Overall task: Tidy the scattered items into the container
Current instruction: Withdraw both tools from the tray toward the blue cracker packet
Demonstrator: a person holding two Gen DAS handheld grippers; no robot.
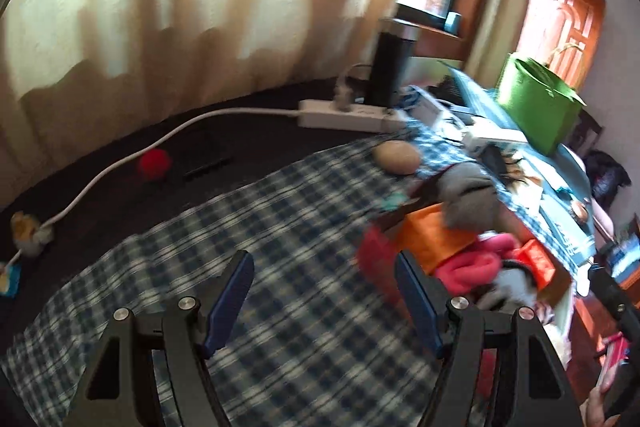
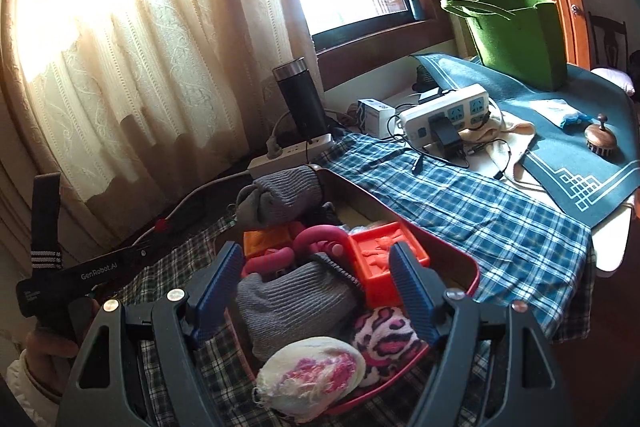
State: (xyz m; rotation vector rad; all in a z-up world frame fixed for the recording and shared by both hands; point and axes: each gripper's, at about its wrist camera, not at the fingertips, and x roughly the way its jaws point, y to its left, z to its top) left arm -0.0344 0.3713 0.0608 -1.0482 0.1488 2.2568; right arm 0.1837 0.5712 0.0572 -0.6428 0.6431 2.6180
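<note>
red tray [image 2: 464, 263] sits on the plaid cloth [image 2: 480, 211], packed w/ rolled grey socks [image 2: 292, 299], an orange box [image 2: 384, 259], pink items and a pink-white fuzzy ball [image 2: 312, 375] at its near edge. right gripper [image 2: 316, 291] hovers over the tray, fingers spread, holding nothing. left gripper [image 1: 324, 303] hangs above bare cloth beside the tray, fingers apart, empty. a tan ball [image 1: 396, 157] and a small red ball [image 1: 154, 163] lie loose. green bag [image 2: 520, 35] stands farther back.
</note>
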